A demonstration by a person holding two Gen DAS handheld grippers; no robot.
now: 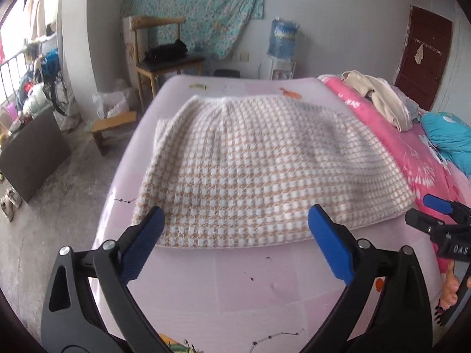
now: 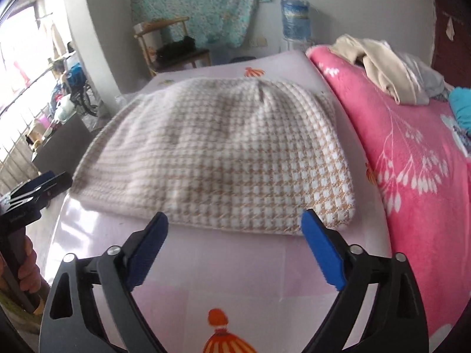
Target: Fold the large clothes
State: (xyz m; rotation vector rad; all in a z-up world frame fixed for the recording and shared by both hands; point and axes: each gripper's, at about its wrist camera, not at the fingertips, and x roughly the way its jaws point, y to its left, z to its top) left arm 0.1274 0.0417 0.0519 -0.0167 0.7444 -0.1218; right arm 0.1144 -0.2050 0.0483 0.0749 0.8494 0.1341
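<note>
The far edge of the folded houndstooth garment [image 1: 253, 158] is blurring out, and only fingers [image 1: 449, 291] are showing of the hand carrying the right gripper [image 2: 235, 250]. Both it and the left gripper [image 1: 235, 244] are tilting downward, jaws gaping wide and gripping nothing. The garment is lying on the pale pink sheet [image 1: 235, 288] at twelve o'clock, just beyond the fingertips.

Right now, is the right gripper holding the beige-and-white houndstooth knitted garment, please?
No, the right gripper stands open and empty, short of the beige-and-white houndstooth knitted garment.
</note>
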